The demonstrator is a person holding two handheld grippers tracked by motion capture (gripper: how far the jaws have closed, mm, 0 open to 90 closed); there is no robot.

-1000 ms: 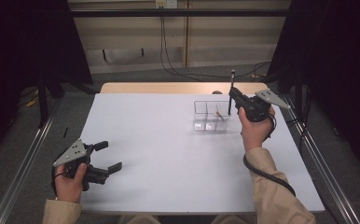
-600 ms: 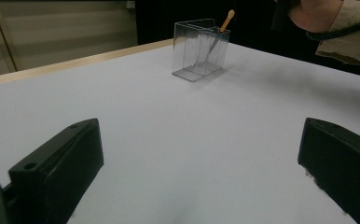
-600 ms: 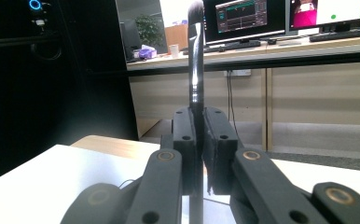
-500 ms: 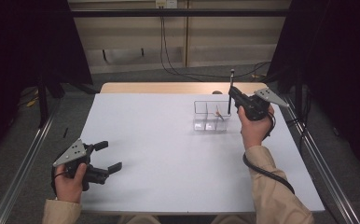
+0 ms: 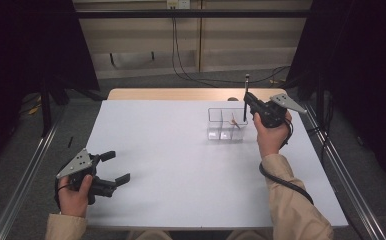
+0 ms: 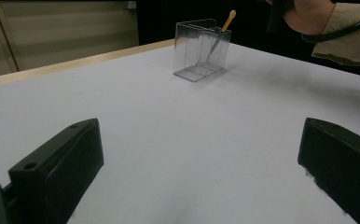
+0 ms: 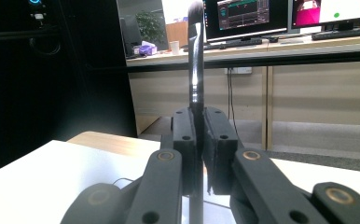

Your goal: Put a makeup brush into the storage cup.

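The right gripper [image 5: 247, 103] is clamped on a thin black brush [image 7: 195, 56], which it holds upright just above the clear divided box [image 5: 226, 125] at about 1 o'clock on the white table [image 5: 181, 165]. A small wooden stick [image 6: 228, 21] leans inside this box. The left gripper [image 5: 113, 167] rests at 8 o'clock, its jaws apart and holding nothing.

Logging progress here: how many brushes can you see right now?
2. A black brush stands upright, clamped in the right tongs over the clear holder. A tan-handled one leans inside the holder. The glare on its walls could hide another.
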